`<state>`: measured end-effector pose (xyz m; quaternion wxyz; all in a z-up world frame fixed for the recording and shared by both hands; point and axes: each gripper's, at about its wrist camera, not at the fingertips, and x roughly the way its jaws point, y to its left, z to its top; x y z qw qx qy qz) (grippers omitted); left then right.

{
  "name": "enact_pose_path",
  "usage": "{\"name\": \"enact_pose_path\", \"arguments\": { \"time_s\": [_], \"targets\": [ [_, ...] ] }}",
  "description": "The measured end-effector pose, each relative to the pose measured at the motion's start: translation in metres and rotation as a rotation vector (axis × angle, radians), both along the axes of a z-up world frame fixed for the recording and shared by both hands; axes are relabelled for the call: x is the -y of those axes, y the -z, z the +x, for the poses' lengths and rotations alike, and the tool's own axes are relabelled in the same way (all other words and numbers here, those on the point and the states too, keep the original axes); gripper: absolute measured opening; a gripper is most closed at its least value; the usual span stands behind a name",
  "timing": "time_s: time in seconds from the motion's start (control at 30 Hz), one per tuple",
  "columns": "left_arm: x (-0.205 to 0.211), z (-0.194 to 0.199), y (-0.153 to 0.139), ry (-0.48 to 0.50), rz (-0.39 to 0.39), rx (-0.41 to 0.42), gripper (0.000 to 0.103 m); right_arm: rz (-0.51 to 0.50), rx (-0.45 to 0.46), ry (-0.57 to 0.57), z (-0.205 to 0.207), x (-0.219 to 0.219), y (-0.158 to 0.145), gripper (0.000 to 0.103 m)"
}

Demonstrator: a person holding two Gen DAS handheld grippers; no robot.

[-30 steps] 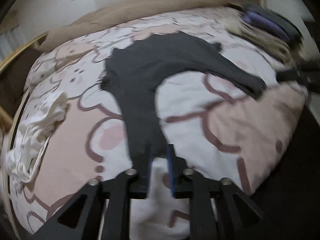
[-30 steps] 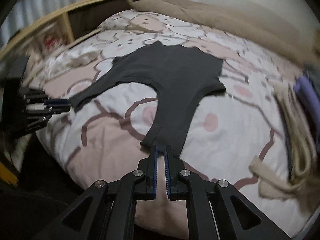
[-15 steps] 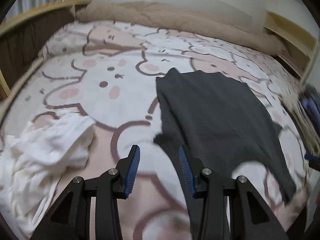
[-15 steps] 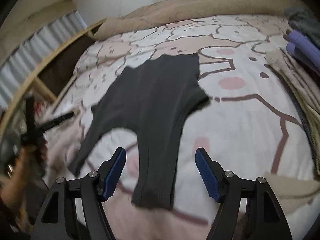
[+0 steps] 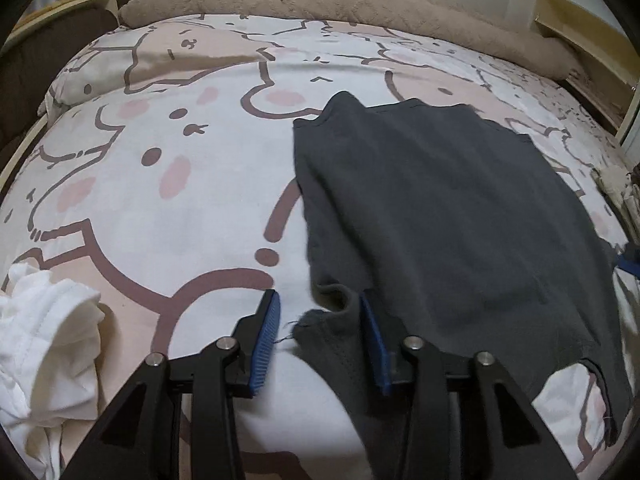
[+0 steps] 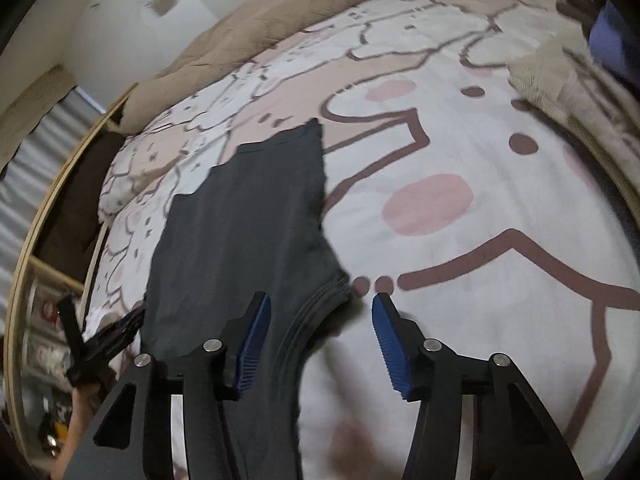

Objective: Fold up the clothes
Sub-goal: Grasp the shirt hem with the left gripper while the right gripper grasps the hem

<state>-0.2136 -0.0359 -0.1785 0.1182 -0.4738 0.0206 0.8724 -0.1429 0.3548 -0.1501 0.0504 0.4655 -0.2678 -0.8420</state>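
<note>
A dark grey garment (image 5: 440, 208) lies spread flat on the bed; it also shows in the right wrist view (image 6: 244, 216). My left gripper (image 5: 320, 328) is open, its jaws straddling the garment's near left corner, where the hem is bunched. My right gripper (image 6: 320, 324) is open wide over the garment's near right corner, at the ribbed edge of a sleeve or leg. Neither grips cloth. The left gripper also shows at the left edge of the right wrist view (image 6: 100, 340).
The bed has a pink and white cartoon sheet (image 5: 168, 184). A crumpled white garment (image 5: 44, 344) lies at the near left. A tan blanket (image 5: 340, 0) runs along the far side. Beige and purple clothes (image 6: 576, 80) are piled at the right. A wooden frame (image 6: 36, 248) borders the bed.
One second ago both grippers were shut on the garment's ends. They let go, opened, and moved in to the garment's near corners; the garment now lies flat.
</note>
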Motion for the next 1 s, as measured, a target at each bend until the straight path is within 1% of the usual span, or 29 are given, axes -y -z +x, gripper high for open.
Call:
{"name": "enact_pose_path", "arguments": {
  "time_s": [0.07,0.17,0.2,0.23,0.27,0.33,0.4,0.43,0.5,0.57,0.6,0.63,0.67,0.7,0.73,0.8,0.9,0.97,1.0],
  "targets": [
    [0.004,0.002,-0.004,-0.007,0.038,-0.001,0.013,-0.012,0.016,-0.001,-0.007,0.001,0.008,0.048],
    [0.017,0.013,-0.017,-0.081,0.068,-0.048,0.013,0.014,0.021,-0.029,-0.015,0.010,0.013,0.040],
    [0.023,0.016,-0.019,-0.108,0.078,-0.058,0.013,0.023,0.017,-0.030,-0.016,0.011,0.014,0.031],
    [0.029,0.019,-0.019,-0.130,0.092,-0.056,0.013,0.019,0.015,-0.020,-0.016,0.011,0.014,0.016],
    [0.035,0.022,-0.019,-0.151,0.107,-0.053,0.013,0.016,0.014,-0.010,-0.016,0.010,0.014,0.014],
    [0.039,0.023,-0.012,-0.163,0.102,-0.029,0.013,0.015,0.003,0.023,-0.013,0.005,0.013,0.012],
    [0.043,0.023,-0.005,-0.171,0.104,-0.005,0.013,0.029,0.000,0.050,-0.010,-0.002,0.014,0.012],
    [0.043,0.023,-0.001,-0.175,0.109,0.005,0.016,0.018,0.008,0.062,-0.009,-0.006,0.017,0.012],
    [0.044,0.025,-0.003,-0.176,0.124,0.007,0.017,-0.002,0.013,0.079,-0.006,-0.011,0.020,0.012],
    [0.049,0.032,-0.010,-0.177,0.168,0.022,0.024,0.020,0.006,0.080,-0.003,-0.009,0.016,0.032],
    [0.051,0.038,-0.014,-0.170,0.184,0.024,0.027,0.027,-0.006,0.075,0.001,-0.007,0.011,0.071],
    [0.053,0.046,-0.018,-0.161,0.189,0.023,0.036,0.020,-0.024,0.061,0.005,-0.006,0.006,0.101],
    [0.055,0.054,-0.022,-0.152,0.191,0.022,0.044,0.022,-0.037,0.044,0.012,-0.005,0.000,0.103],
    [0.055,0.065,-0.025,-0.132,0.197,0.030,0.045,0.023,-0.050,0.028,0.018,-0.003,-0.006,0.103],
    [0.056,0.077,-0.028,-0.110,0.202,0.040,0.045,0.024,-0.061,0.007,0.025,-0.002,-0.011,0.103],
    [0.054,0.100,-0.031,-0.064,0.211,0.067,0.046,0.024,-0.048,-0.060,0.044,0.004,-0.020,0.103],
    [0.046,0.132,-0.025,-0.007,0.216,0.135,0.046,0.003,-0.016,-0.129,0.075,0.013,-0.022,0.103],
    [0.040,0.147,-0.021,-0.006,0.214,0.165,0.046,-0.023,0.014,-0.164,0.096,0.020,-0.020,0.094],
    [0.037,0.155,-0.019,-0.006,0.213,0.179,0.046,-0.046,0.037,-0.167,0.104,0.021,-0.016,0.082]
  ]
}}
